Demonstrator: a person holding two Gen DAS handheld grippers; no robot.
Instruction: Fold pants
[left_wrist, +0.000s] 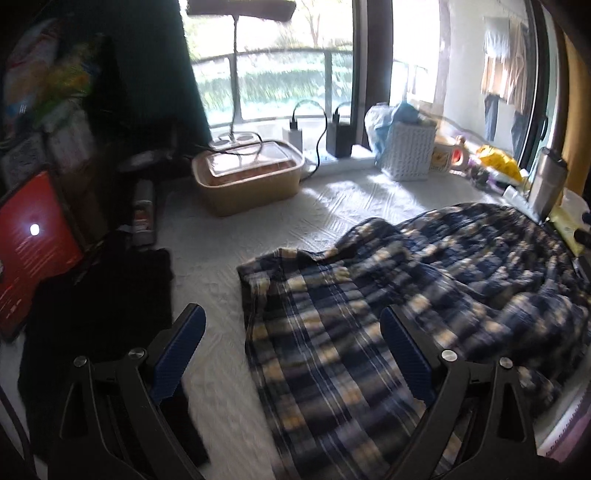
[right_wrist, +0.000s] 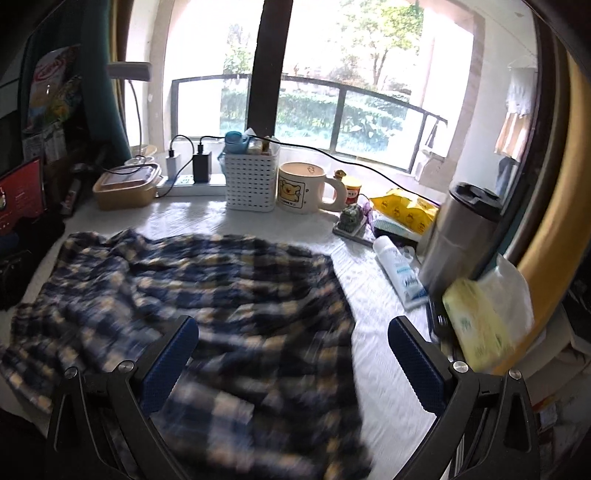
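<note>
Blue, black and cream plaid pants (left_wrist: 388, 295) lie rumpled on a white textured table cover (left_wrist: 258, 221). In the right wrist view the pants (right_wrist: 207, 295) spread across the middle. My left gripper (left_wrist: 291, 325) is open and empty, hovering over the pants' left edge, with its right finger above the cloth. My right gripper (right_wrist: 291, 332) is open and empty, above the pants' right edge; its left finger is over the cloth and its right finger over bare cover.
A tan lidded container (left_wrist: 247, 177), chargers on a power strip (right_wrist: 192, 173), a white basket (right_wrist: 251, 181), a bear mug (right_wrist: 303, 188), a steel tumbler (right_wrist: 461, 236), a tube (right_wrist: 399, 273), a tissue pack (right_wrist: 480, 325) and a red-screen tablet (left_wrist: 33, 243) ring the table. Dark cloth (left_wrist: 103, 314) lies left.
</note>
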